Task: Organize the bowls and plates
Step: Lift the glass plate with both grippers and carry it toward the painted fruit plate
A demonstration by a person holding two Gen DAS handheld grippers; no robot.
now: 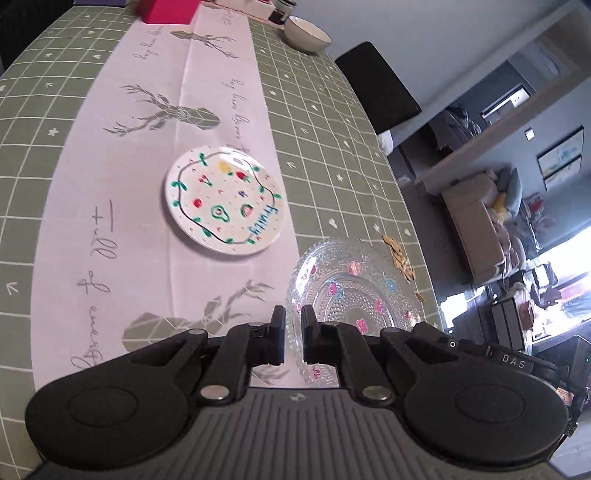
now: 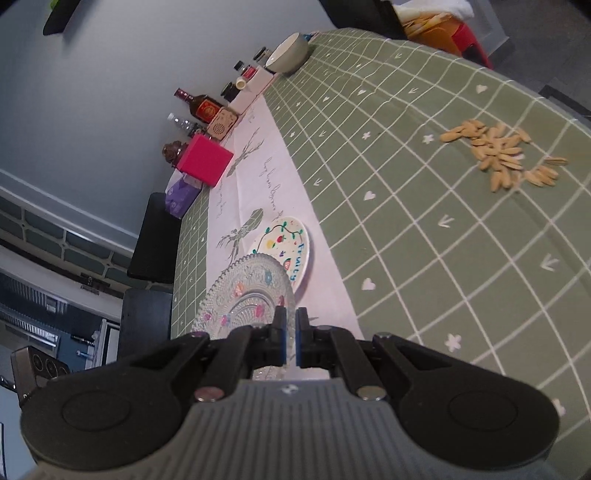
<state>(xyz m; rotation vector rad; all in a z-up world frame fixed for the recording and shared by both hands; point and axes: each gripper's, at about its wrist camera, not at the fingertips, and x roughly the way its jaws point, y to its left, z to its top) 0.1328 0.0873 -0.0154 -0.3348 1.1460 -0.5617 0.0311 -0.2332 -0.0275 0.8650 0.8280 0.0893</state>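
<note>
Glass plate (image 1: 354, 291) is hanging pinched by its rim between both the left gripper (image 1: 293, 317) and the right gripper (image 2: 291, 319), low in each frame; beyond it, mid-frame, the painted plate (image 1: 223, 201) is lying on the white runner (image 1: 122, 206), a bowl (image 1: 306, 33) at the top.

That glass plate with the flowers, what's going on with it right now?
A person holds a gripper in each hand, and both the left gripper and the right gripper are clamped on opposite rims of the glass plate, which is tilted above the green checked tablecloth. The white painted plate lies flat on the runner beside it. A bowl sits at the far end, and seeds are scattered on the cloth.
</note>
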